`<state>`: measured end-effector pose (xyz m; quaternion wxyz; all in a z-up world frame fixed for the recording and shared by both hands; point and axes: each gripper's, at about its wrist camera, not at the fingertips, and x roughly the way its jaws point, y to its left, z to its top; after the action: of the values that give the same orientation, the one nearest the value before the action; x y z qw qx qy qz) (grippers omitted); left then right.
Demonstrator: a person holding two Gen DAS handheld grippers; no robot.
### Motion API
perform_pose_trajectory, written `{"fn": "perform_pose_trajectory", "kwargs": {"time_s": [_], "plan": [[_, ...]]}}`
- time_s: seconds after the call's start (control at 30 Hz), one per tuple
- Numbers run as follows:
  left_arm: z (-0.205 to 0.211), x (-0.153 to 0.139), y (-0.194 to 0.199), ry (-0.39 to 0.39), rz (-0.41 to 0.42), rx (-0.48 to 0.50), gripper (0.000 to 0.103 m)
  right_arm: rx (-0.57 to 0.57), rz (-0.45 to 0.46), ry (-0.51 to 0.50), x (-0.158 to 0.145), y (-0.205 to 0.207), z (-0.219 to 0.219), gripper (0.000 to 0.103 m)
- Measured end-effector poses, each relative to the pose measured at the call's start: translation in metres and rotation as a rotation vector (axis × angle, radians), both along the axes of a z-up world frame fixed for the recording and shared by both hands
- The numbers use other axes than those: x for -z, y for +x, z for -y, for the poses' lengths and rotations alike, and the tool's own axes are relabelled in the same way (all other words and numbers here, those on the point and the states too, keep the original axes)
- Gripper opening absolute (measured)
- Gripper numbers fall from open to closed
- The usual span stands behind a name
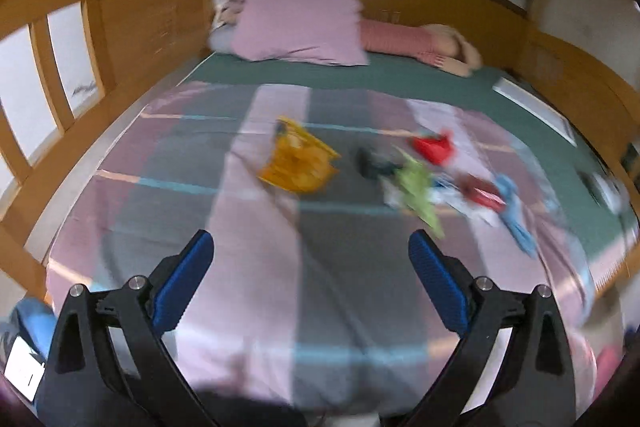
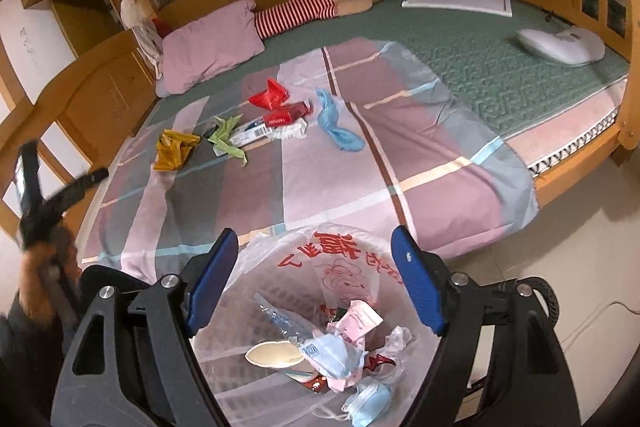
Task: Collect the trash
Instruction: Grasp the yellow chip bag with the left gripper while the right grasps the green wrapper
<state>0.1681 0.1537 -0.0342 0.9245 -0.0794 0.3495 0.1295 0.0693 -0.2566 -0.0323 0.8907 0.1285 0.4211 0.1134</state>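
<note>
Several pieces of trash lie on the striped bedspread: a yellow wrapper [image 1: 298, 163] [image 2: 173, 149], a green wrapper [image 1: 418, 189] [image 2: 228, 139], a red wrapper [image 1: 434, 147] [image 2: 270, 95], a red packet [image 2: 286, 115] and a blue cloth-like piece [image 1: 516, 215] [image 2: 334, 127]. My left gripper [image 1: 310, 251] is open and empty above the bedspread, short of the trash; it also shows at the left of the right wrist view [image 2: 60, 163]. My right gripper [image 2: 314, 251] is open and empty over a white bin with a plastic liner [image 2: 280, 247] that holds masks and wrappers.
A pink pillow [image 1: 300, 23] [image 2: 212, 45] and a striped plush toy [image 2: 320, 7] lie at the bed's head. A wooden bed frame [image 1: 120, 27] surrounds the mattress. A white board [image 2: 460, 3] and a white cushion [image 2: 560, 45] lie on the green mattress cover.
</note>
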Motion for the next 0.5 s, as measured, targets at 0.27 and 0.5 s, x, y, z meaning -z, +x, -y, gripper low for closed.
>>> {"fn": "perform_pose_trajectory", "kwargs": {"time_s": [0.27, 0.5], "plan": [[-0.072, 0.057, 0.136, 0.041, -0.157, -0.014, 0.098, -0.029, -0.086, -0.034, 0.021, 0.042, -0.028, 0.077], [-0.079, 0.104, 0.202, 0.000, -0.215, 0.102, 0.093, -0.015, -0.126, -0.024, 0.032, 0.073, -0.043, 0.078]]}}
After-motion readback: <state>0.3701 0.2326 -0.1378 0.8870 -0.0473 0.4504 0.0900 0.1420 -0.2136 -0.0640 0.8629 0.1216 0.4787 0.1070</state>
